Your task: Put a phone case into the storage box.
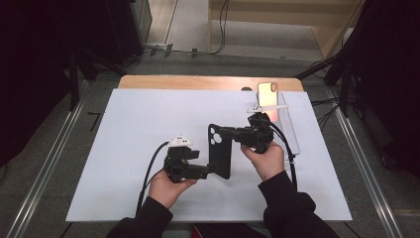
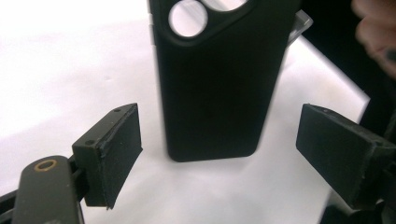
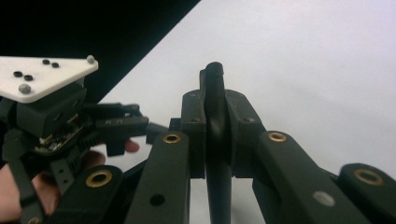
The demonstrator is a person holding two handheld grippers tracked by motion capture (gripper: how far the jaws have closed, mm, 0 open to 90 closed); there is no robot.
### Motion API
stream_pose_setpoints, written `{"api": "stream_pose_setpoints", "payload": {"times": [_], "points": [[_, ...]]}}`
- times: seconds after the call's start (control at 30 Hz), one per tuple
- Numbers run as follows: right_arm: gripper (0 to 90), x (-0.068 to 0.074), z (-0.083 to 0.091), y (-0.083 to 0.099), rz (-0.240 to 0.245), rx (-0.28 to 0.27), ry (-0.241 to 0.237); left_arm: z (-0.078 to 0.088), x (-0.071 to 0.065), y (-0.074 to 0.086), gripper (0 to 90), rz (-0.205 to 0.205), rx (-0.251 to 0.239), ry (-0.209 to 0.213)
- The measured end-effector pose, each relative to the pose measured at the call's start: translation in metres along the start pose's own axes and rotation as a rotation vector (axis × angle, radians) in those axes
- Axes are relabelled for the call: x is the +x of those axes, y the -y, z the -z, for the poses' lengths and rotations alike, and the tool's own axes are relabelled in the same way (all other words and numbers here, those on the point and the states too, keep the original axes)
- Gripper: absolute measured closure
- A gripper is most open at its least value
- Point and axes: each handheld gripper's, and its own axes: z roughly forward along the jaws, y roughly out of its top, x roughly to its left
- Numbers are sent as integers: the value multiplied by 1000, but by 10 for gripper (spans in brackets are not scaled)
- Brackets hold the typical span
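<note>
One black phone case [image 1: 220, 151] hangs over the middle of the white table [image 1: 124, 148], pinched on its thin edge by the right gripper [image 1: 224, 133]. It looks light, flexible and slightly grippy, best taken at its rims. The left gripper [image 1: 210, 169] stands released, jaws spread either side of the case's near end.

Black phone case [image 1: 220, 150], plain matte. Both grippers black, left gripper [image 1: 210, 169] topped by a white plate with dark dots, brass rivets on the right gripper [image 1: 221, 132]. Bench [image 1: 133, 129] white with a wood edge. Phone [image 1: 268, 94] rose-gold. Sleeves [image 1: 289, 206] black.
</note>
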Motion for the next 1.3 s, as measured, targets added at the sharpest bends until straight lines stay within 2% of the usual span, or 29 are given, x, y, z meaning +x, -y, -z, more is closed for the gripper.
{"api": "stream_pose_setpoints", "payload": {"times": [0.03,0.1,0.27,0.47,0.67,0.87,0.97,1.1,1.23,1.3], "points": [[773,0,0,0,10,-2,-8,2,1,-1,146,-10,9,5],[772,0,0,0,28,2,-12,5,4,-3,146,-6,16,30],[772,0,1,0,67,20,-25,14,11,-9,146,-3,25,63],[772,-1,6,-1,126,41,-63,24,14,-17,173,-66,37,78],[772,-1,11,-2,153,49,-105,30,18,-22,173,-71,36,124],[772,0,14,-5,203,74,-153,34,19,-27,173,-115,39,170],[772,3,15,-6,227,75,-172,35,20,-30,173,-124,41,189],[772,4,16,-6,229,81,-224,37,22,-33,173,-137,35,219],[772,4,14,-5,240,96,-252,39,22,-36,173,-165,36,238],[772,3,14,-5,241,98,-266,39,23,-37,174,-163,36,249]]}}
